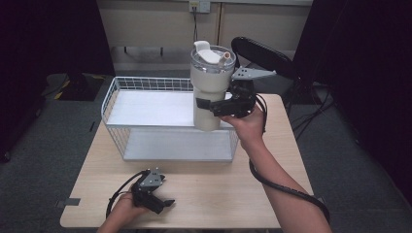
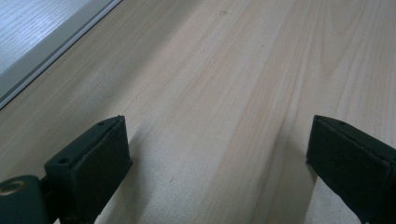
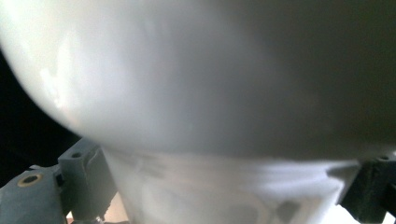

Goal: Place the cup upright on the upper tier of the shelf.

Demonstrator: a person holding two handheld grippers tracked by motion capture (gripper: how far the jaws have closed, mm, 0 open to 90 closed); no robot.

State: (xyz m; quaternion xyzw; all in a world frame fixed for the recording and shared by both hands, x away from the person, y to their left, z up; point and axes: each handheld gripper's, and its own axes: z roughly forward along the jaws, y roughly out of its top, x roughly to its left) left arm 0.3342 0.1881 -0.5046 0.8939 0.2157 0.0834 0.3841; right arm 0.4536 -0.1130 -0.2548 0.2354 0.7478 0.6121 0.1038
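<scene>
Above the wire basket, right tongs clamping white tumbler, left tongs gaping on table

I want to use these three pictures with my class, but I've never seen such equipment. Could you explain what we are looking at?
A person works at a wooden table, holding a two-jawed claw in each hand. One picture comes from a camera overhead; the other two from cameras riding on each claw. The right claw grips a white tumbler with a clear lid, held above a white wire basket. The left claw rests low near the table's front edge, its jaws apart with nothing between them.
</scene>
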